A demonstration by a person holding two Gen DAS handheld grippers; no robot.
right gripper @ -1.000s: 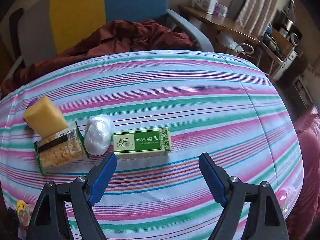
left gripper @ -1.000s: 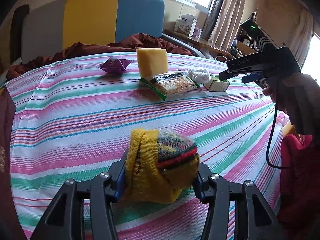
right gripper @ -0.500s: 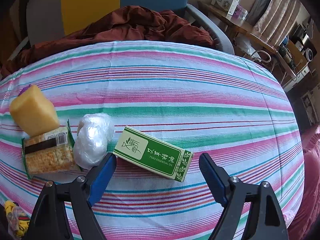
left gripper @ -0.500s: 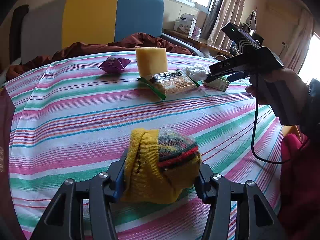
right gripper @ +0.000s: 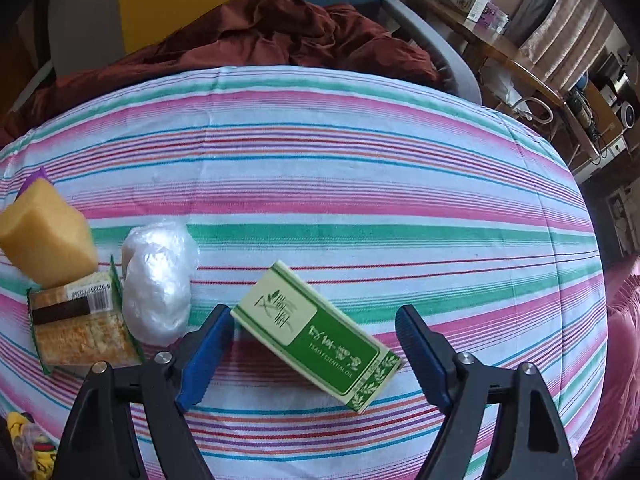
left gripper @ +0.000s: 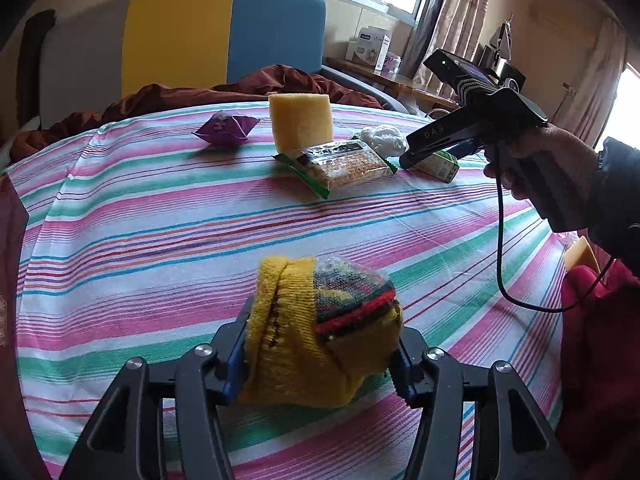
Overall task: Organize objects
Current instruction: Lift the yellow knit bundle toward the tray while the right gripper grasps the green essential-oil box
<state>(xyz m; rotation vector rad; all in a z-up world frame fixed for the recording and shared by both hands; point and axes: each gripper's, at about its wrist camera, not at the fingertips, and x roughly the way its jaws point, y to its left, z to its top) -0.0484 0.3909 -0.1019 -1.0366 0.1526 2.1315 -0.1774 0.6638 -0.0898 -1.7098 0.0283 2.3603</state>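
My left gripper [left gripper: 320, 354] is shut on a rolled yellow sock bundle [left gripper: 316, 332] with red and green bands, held just above the striped tablecloth [left gripper: 160, 220]. My right gripper [right gripper: 312, 336], held in a hand, points steeply down over a green and cream essential-oil box [right gripper: 320, 340] that lies askew on the cloth. Its jaws are closing with the box between them. The left pad is at the box's corner and the right pad stands clear of it. The left wrist view shows that right gripper [left gripper: 432, 148] over the box [left gripper: 438, 162].
Left of the box lie a white plastic bundle [right gripper: 158, 276], a cracker pack [right gripper: 76, 332] and a yellow sponge [right gripper: 44, 236]. A purple packet [left gripper: 226, 128] sits further back. A dark red blanket [right gripper: 280, 36] and a blue and yellow chair [left gripper: 224, 32] stand beyond the table's far edge.
The right gripper has come down and closer to the green box, and its jaws have narrowed. The box now lies turned at an angle. The left gripper and sock stayed put.
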